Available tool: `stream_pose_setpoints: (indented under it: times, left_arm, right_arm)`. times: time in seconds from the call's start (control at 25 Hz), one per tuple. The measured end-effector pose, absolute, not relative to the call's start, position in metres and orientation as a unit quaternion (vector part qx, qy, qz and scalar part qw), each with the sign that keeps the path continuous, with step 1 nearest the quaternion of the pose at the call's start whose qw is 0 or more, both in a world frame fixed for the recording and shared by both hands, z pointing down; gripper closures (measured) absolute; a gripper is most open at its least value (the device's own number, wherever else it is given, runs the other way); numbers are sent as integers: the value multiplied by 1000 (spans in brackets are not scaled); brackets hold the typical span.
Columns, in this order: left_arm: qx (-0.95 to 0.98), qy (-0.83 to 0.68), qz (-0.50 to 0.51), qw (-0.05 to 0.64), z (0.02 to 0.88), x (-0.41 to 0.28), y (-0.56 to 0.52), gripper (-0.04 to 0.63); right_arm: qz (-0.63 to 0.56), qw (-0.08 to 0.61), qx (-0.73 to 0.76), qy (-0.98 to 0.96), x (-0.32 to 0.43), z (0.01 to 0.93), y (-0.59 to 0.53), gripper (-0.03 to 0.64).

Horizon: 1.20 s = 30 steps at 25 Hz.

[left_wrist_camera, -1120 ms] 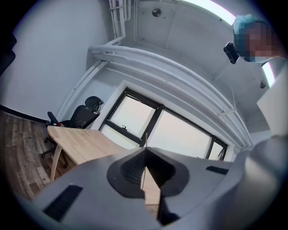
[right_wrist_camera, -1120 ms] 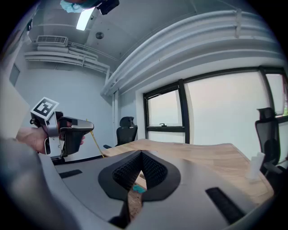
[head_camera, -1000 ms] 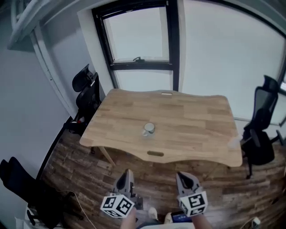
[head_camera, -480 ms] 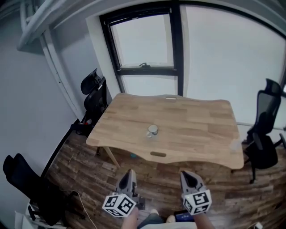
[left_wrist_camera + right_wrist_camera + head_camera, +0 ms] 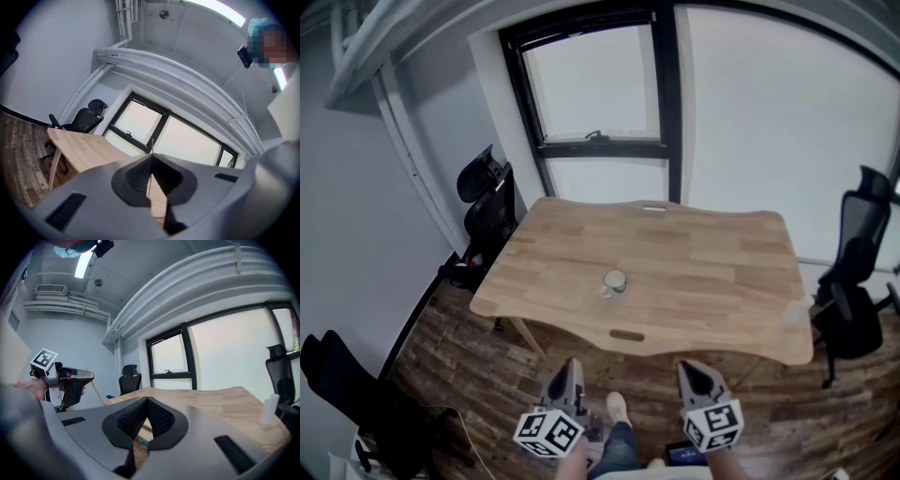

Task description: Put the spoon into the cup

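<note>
Pale wooden table [image 5: 712, 272] ahead bears the small grey cup [image 5: 615, 280], well beyond both grippers; my left gripper [image 5: 568, 367], the nearer, pinches a thin golden stem [image 5: 98, 391], probably the spoon; right gripper [image 5: 692, 370] closed, empty.

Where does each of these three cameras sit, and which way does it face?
Head view: on the person's head, facing steeply down at the table and cup; shows left gripper, right gripper and a shoe.
Left gripper view: on the left gripper, facing along its shut jaws, which pinch a thin stick, perhaps the spoon, toward the window; the person looms upper right.
Right gripper view: on the right gripper, facing along its shut jaws toward table and window; a hand holding the left gripper shows left.
Shared: all three see table and window.
</note>
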<state>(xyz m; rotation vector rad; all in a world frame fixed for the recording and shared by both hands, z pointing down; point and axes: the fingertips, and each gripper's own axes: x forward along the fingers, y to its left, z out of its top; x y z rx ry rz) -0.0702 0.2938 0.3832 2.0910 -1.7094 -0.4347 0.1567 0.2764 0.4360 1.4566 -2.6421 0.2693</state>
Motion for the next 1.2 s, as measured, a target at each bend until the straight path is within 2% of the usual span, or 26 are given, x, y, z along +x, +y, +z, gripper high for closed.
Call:
stream_pose_setpoints:
  times: [0.32, 0.8, 1.2]
  left_arm:
    - [754, -595, -158, 228, 408, -97, 187, 594]
    - [787, -545, -133, 255, 412, -147, -7, 594]
    - [810, -511, -117, 262, 418, -163, -88, 594]
  right_arm:
    - [99, 82, 500, -857, 132, 456, 182, 620]
    - [108, 99, 529, -836, 52, 453, 0, 620]
    - [152, 79, 556, -813, 41, 461, -69, 620]
